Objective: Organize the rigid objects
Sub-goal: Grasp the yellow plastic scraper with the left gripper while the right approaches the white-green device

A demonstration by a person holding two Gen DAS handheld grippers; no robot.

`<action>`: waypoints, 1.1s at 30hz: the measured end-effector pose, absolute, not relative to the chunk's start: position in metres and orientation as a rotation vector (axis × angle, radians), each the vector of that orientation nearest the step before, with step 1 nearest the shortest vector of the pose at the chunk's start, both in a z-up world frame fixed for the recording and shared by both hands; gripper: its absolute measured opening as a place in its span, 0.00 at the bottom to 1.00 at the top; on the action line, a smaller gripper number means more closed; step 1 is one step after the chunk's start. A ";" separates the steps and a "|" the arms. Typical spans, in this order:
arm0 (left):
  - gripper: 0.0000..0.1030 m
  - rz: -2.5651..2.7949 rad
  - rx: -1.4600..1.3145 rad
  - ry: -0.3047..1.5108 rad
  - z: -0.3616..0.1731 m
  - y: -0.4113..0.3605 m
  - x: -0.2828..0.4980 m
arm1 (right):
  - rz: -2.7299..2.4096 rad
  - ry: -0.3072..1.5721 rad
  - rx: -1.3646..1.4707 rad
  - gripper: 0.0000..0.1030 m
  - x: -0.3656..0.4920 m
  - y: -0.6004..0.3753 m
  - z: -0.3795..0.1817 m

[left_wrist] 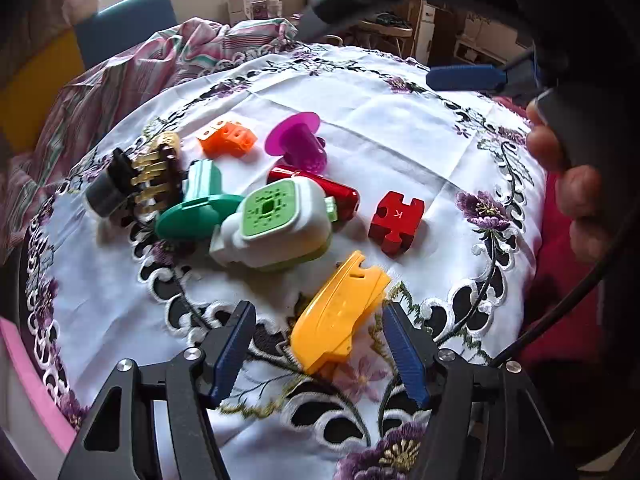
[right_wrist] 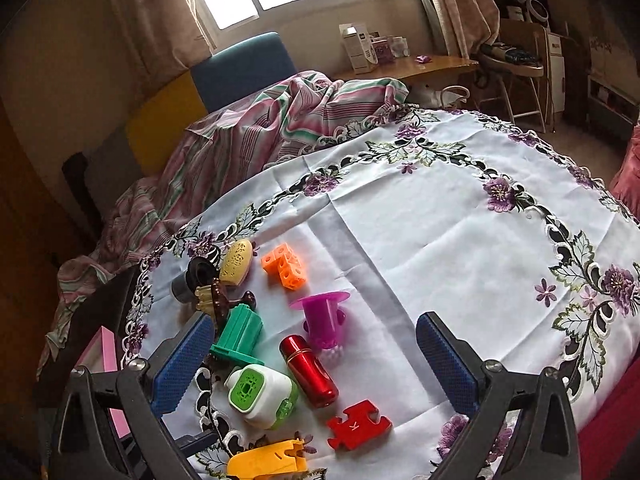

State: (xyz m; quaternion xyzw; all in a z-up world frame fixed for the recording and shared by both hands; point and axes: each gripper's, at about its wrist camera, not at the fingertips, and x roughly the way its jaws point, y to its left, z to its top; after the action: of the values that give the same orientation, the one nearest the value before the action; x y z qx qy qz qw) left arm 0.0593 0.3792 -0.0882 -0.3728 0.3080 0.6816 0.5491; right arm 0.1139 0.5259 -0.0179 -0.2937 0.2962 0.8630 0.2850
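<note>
My left gripper [left_wrist: 320,344] has its jaws spread around the yellow plastic piece [left_wrist: 340,316], apparently not touching. Long, smooth and slotted, it points diagonally toward the red puzzle block [left_wrist: 396,220].

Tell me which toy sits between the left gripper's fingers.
The yellow clip-shaped piece; it alone lies between the open left gripper, the other toys farther back.

Puzzle piece [left_wrist: 396,222] lies right of flask [left_wrist: 316,192]; clip [left_wrist: 340,316] nearest, before both, on tablecloth [left_wrist: 400,128].
</note>
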 end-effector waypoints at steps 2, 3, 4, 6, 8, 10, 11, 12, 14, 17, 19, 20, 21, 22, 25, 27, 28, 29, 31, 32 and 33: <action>0.59 1.601 -0.895 0.749 -0.097 0.385 0.061 | 2.304 0.794 -0.789 1.00 0.114 0.527 -0.019; 0.45 1.581 -0.916 0.740 -0.101 0.386 0.060 | 2.302 0.793 -0.793 1.00 0.113 0.527 -0.019; 0.31 1.599 -0.911 0.711 -0.100 0.383 0.059 | 2.303 0.795 -0.799 1.00 0.113 0.527 -0.020; 0.30 1.620 -0.931 0.675 -0.098 0.375 0.055 | 2.308 0.805 -0.817 1.00 0.111 0.526 -0.021; 0.30 1.654 -0.946 0.628 -0.095 0.361 0.049 | 2.322 0.803 -0.844 0.99 0.107 0.524 -0.022; 0.30 1.681 -0.977 0.587 -0.093 0.346 0.042 | 2.350 0.781 -0.875 0.97 0.102 0.518 -0.023; 0.30 1.694 -1.000 0.556 -0.092 0.337 0.038 | 2.366 0.765 -0.895 0.97 0.099 0.514 -0.023; 0.30 1.714 -1.017 0.530 -0.092 0.328 0.035 | 2.384 0.750 -0.915 0.97 0.095 0.510 -0.023; 0.30 1.753 -1.023 0.510 -0.088 0.311 0.032 | 2.423 0.720 -0.968 0.92 0.087 0.501 -0.025; 0.30 1.814 -1.010 0.512 -0.081 0.294 0.035 | 2.479 0.642 -1.090 0.90 0.071 0.483 -0.033; 0.30 1.849 -0.997 0.507 -0.073 0.281 0.035 | 2.506 0.548 -1.173 0.90 0.061 0.467 -0.038; 0.30 1.865 -0.992 0.505 -0.070 0.275 0.035 | 2.513 0.494 -1.206 0.90 0.058 0.461 -0.041; 0.30 1.876 -0.989 0.503 -0.067 0.272 0.036 | 2.513 0.427 -1.236 0.90 0.054 0.453 -0.042; 0.30 1.890 -0.985 0.496 -0.064 0.266 0.036 | 2.514 0.355 -1.267 0.90 0.050 0.445 -0.044; 0.30 1.918 -0.965 0.481 -0.054 0.253 0.036 | 2.509 0.125 -1.347 0.90 0.038 0.428 -0.045; 0.30 1.942 -0.961 0.474 -0.049 0.244 0.036 | 2.504 -0.029 -1.392 0.90 0.028 0.422 -0.045; 0.30 1.950 -0.966 0.461 -0.046 0.239 0.035 | 2.499 -0.079 -1.431 0.90 0.023 0.421 -0.048; 0.30 1.961 -0.971 0.450 -0.044 0.236 0.034 | 2.483 -0.123 -1.472 0.90 0.017 0.422 -0.052; 0.30 2.000 -0.972 0.447 -0.039 0.228 0.032 | 2.444 -0.201 -1.518 0.90 0.009 0.422 -0.062; 0.30 2.014 -0.975 0.440 -0.037 0.223 0.031 | 2.420 -0.223 -1.541 0.90 0.006 0.424 -0.067; 0.30 2.025 -0.980 0.430 -0.034 0.218 0.030 | 2.402 -0.225 -1.565 0.89 0.004 0.426 -0.072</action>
State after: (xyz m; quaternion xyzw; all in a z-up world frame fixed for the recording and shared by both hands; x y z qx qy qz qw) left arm 0.0298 0.2184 -0.0344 -0.3898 0.1709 0.8053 0.4127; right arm 0.0040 0.4261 -0.0722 -0.5394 -0.0775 0.8279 0.1327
